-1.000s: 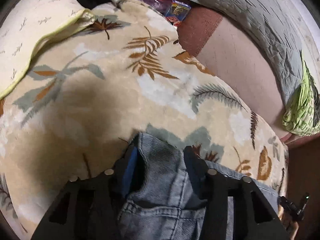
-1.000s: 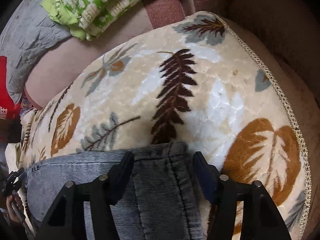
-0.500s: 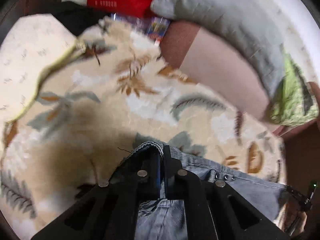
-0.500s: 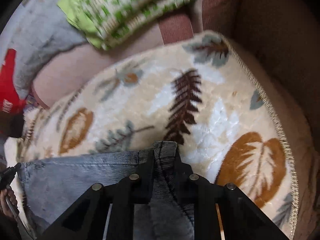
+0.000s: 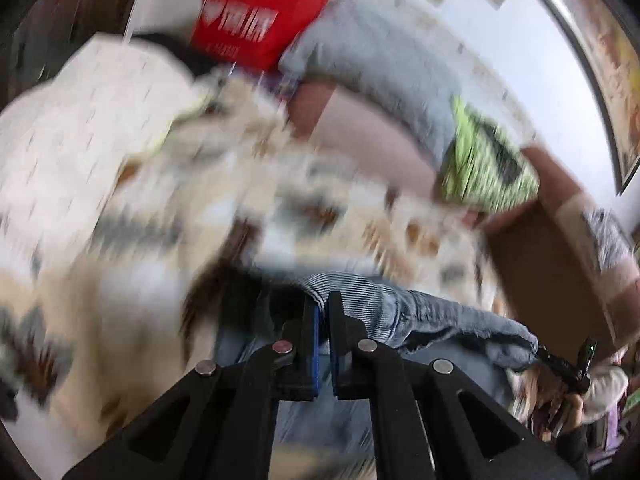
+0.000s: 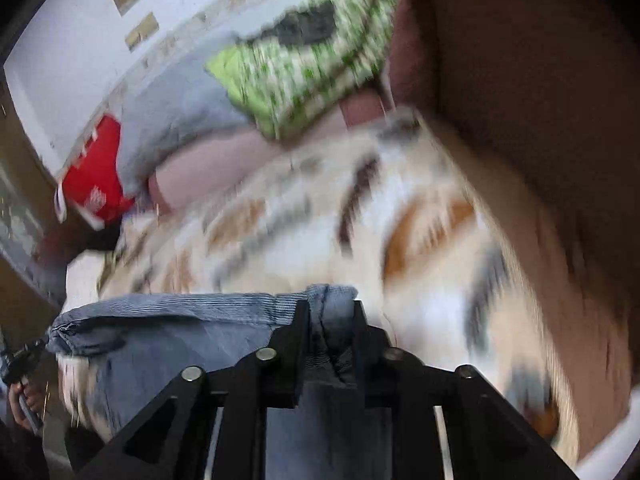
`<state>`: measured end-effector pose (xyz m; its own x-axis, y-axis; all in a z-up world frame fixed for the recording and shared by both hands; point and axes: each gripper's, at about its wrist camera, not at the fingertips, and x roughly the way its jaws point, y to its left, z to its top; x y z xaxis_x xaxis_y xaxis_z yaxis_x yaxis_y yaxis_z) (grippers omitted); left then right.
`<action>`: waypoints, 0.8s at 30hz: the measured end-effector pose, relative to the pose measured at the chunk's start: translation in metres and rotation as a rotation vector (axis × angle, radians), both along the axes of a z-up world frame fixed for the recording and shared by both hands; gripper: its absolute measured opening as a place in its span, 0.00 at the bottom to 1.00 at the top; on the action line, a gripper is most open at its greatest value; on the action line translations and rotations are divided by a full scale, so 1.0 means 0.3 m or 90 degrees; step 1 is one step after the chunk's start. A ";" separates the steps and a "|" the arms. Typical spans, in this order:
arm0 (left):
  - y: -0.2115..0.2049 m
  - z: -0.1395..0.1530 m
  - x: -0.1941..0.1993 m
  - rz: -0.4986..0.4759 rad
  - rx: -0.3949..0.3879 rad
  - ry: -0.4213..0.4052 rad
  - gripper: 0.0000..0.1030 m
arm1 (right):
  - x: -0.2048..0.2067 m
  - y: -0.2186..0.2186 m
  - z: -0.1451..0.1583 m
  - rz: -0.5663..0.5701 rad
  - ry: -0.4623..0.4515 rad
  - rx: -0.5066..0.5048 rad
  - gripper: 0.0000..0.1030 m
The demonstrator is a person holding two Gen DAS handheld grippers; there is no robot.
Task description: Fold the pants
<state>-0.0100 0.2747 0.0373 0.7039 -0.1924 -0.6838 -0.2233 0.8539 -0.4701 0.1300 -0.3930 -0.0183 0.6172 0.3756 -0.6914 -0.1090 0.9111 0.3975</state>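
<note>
Pants (image 5: 404, 312): blue jeans, lifted up off the leaf blanket (image 5: 120, 280) by one edge. That edge runs straight from one gripper across to the other.
Left gripper (image 5: 323, 312): pressed together, pinching one corner of the pants edge. Its jaws closed just now with the cloth between them.
Right gripper (image 6: 330, 312): pinching a thick bunch of the pants at the other corner. Its jaws closed on the cloth just now and then gave a little; the cloth fills the gap between them.
Leaf blanket: lies under the pants. The green pillow (image 6: 304, 68) and grey pillow (image 6: 180, 120) sit at the far side of the blanket, and the red bag (image 5: 256, 12) is past its far corner.
Step now: my guess is the lift, with both corners held and the pants swung up. The pictures are very blurry.
Next move: I think both grippers should carry the held edge over the blanket together, lay it on the rest of the pants, keep it tight and even, then let go.
</note>
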 end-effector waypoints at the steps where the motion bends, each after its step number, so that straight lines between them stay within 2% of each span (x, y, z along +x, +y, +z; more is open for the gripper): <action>1: 0.013 -0.036 -0.033 0.014 0.001 0.024 0.07 | -0.054 -0.016 -0.062 0.009 0.031 0.009 0.30; 2: 0.037 -0.078 -0.067 0.039 0.008 0.063 0.07 | -0.105 -0.036 -0.129 0.009 0.068 0.013 0.48; 3: 0.056 -0.104 -0.085 0.061 0.028 0.096 0.07 | -0.143 -0.054 -0.179 0.003 0.101 0.008 0.74; 5: 0.086 -0.103 -0.104 0.107 0.060 0.122 0.07 | -0.207 -0.098 -0.231 -0.025 0.140 0.007 0.75; 6: 0.081 -0.081 -0.099 0.112 0.067 0.115 0.08 | -0.230 -0.127 -0.221 -0.042 0.132 0.024 0.75; 7: 0.063 -0.056 -0.088 0.107 0.079 0.101 0.14 | -0.240 -0.146 -0.202 -0.055 0.120 0.038 0.75; 9: -0.021 0.001 -0.042 0.075 0.110 0.070 0.36 | -0.228 -0.181 -0.129 -0.084 0.083 0.080 0.75; 10: -0.070 0.022 -0.018 0.055 0.119 0.054 0.54 | -0.210 -0.183 -0.107 -0.088 0.075 0.092 0.75; 11: -0.143 0.036 0.016 0.026 0.134 0.033 0.61 | -0.172 -0.179 -0.089 -0.089 0.074 0.104 0.75; 13: -0.239 0.029 0.056 -0.011 0.168 0.022 0.61 | -0.088 -0.139 -0.084 -0.071 0.081 0.108 0.75; 16: -0.364 -0.063 0.122 -0.034 0.275 0.057 0.61 | 0.065 -0.046 -0.137 -0.054 0.134 0.050 0.75; 17: -0.385 -0.127 0.141 -0.033 0.300 0.085 0.61 | 0.108 -0.015 -0.163 -0.047 0.147 0.030 0.74; 18: -0.386 -0.168 0.149 -0.038 0.300 0.105 0.61 | 0.143 0.013 -0.190 -0.036 0.160 0.002 0.60; 19: -0.376 -0.234 0.159 -0.037 0.290 0.148 0.61 | 0.178 0.046 -0.214 -0.028 0.175 -0.029 0.42; 20: -0.358 -0.268 0.153 -0.026 0.272 0.149 0.63 | 0.187 0.058 -0.221 -0.023 0.184 -0.056 0.21; 21: -0.344 -0.279 0.140 -0.018 0.260 0.131 0.65 | 0.187 0.073 -0.221 -0.023 0.179 -0.095 0.15; 24: -0.335 -0.274 0.136 -0.020 0.258 0.120 0.68 | 0.181 0.119 -0.143 -0.014 0.115 -0.177 0.14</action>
<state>0.0309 0.1741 -0.0450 0.5576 0.0988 -0.8242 -0.2447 0.9683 -0.0495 0.1844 -0.3572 -0.0611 0.4815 0.1447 -0.8644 -0.0390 0.9888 0.1438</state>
